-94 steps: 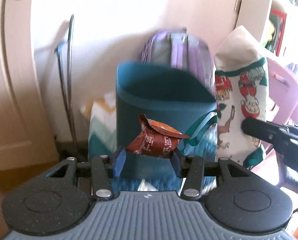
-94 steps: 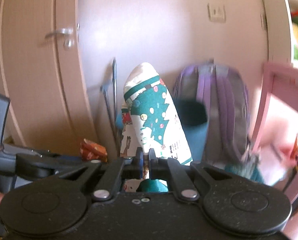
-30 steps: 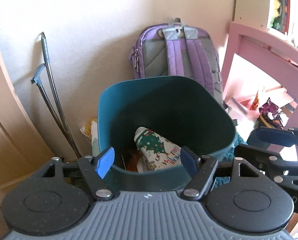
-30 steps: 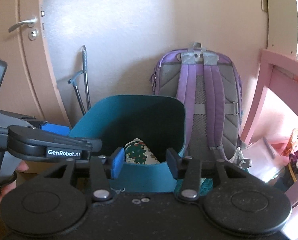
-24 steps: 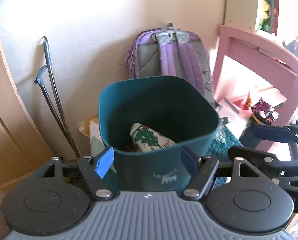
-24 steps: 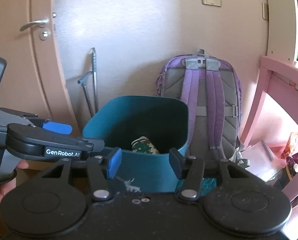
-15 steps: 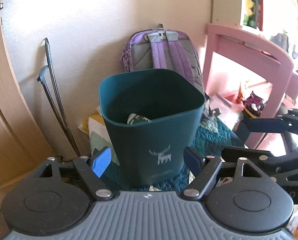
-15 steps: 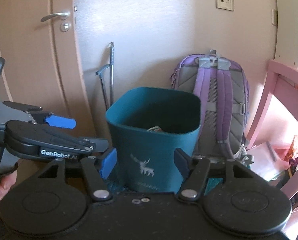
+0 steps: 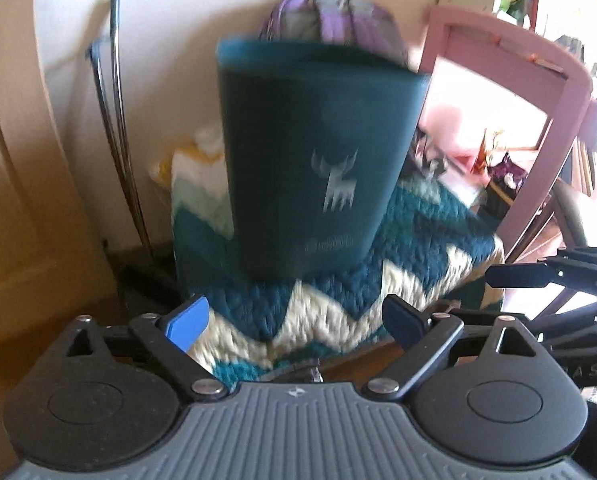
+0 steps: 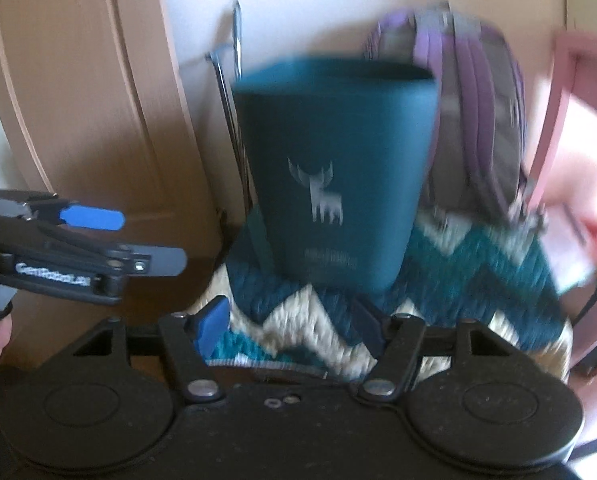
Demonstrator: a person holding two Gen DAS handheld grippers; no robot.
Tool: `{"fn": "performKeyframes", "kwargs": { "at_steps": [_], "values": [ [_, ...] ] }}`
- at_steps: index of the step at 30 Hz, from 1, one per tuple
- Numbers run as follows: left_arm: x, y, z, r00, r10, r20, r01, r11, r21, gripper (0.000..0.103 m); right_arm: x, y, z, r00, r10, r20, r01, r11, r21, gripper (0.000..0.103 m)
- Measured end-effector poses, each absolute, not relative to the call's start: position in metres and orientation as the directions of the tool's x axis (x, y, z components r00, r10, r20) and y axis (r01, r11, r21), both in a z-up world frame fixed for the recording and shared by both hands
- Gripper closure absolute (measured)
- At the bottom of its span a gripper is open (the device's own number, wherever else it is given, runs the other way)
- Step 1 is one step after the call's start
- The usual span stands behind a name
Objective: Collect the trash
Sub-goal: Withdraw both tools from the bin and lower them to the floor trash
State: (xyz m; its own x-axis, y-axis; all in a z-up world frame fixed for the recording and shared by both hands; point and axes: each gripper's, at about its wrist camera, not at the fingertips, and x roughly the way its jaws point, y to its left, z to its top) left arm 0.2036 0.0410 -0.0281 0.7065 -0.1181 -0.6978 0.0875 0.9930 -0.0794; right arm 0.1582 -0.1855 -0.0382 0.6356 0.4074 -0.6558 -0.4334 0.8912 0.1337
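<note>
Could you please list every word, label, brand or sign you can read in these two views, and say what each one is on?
"GenRobot.AI": white print on the side of the left gripper, blurred but readable.
Pale deer emblem, no words: on the teal bin.
Line of print below the deer: too blurred to read.
Pale letters on the right gripper: cut off, unreadable.

The bin (image 10: 334, 152) was dark teal with a pale deer print; the rug (image 10: 458, 280) zigzagged teal and cream; the backpack (image 10: 478, 92) was purple and grey.
</note>
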Motion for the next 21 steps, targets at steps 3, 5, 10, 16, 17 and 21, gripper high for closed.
{"fn": "performKeyframes", "kwargs": {
  "at_steps": [3, 5, 10, 16, 17, 21],
  "values": [
    [0.206, 0.051, -0.073, 0.656, -0.122, -0.745, 0.032, 0.991, -0.134, 0.005, 0.165, -0.185, -0.078, 0.591, 0.397, -0.703, -0.419, 0.895, 0.154, 0.036],
    [0.208, 0.057, -0.106, 0.618, -0.111, -0.778, -0.019, 0.988, -0.156, 0.005, 0.170, -0.184, -0.107, 0.562, 0.380, -0.734, -0.404, 0.901, 0.157, 0.036],
    [0.225, 0.066, -0.190, 0.493, -0.046, -0.869, -0.151, 0.979, -0.137, 0.005, 0.194, -0.182, -0.176, 0.483, 0.344, -0.805, -0.368, 0.914, 0.170, 0.036],
    [0.241, 0.065, -0.291, 0.315, 0.018, -0.949, -0.166, 0.985, -0.036, 0.006, 0.224, -0.170, -0.255, 0.397, 0.298, -0.868, -0.371, 0.917, 0.146, 0.036],
    [0.245, 0.065, -0.307, 0.286, 0.020, -0.958, -0.149, 0.989, -0.024, 0.005, 0.229, -0.167, -0.270, 0.378, 0.298, -0.876, -0.376, 0.915, 0.149, 0.036],
    [0.261, 0.071, -0.364, 0.196, 0.065, -0.978, -0.097, 0.994, 0.047, 0.005, 0.251, -0.156, -0.324, 0.327, 0.275, -0.904, -0.368, 0.918, 0.146, 0.036]
  ]
}}
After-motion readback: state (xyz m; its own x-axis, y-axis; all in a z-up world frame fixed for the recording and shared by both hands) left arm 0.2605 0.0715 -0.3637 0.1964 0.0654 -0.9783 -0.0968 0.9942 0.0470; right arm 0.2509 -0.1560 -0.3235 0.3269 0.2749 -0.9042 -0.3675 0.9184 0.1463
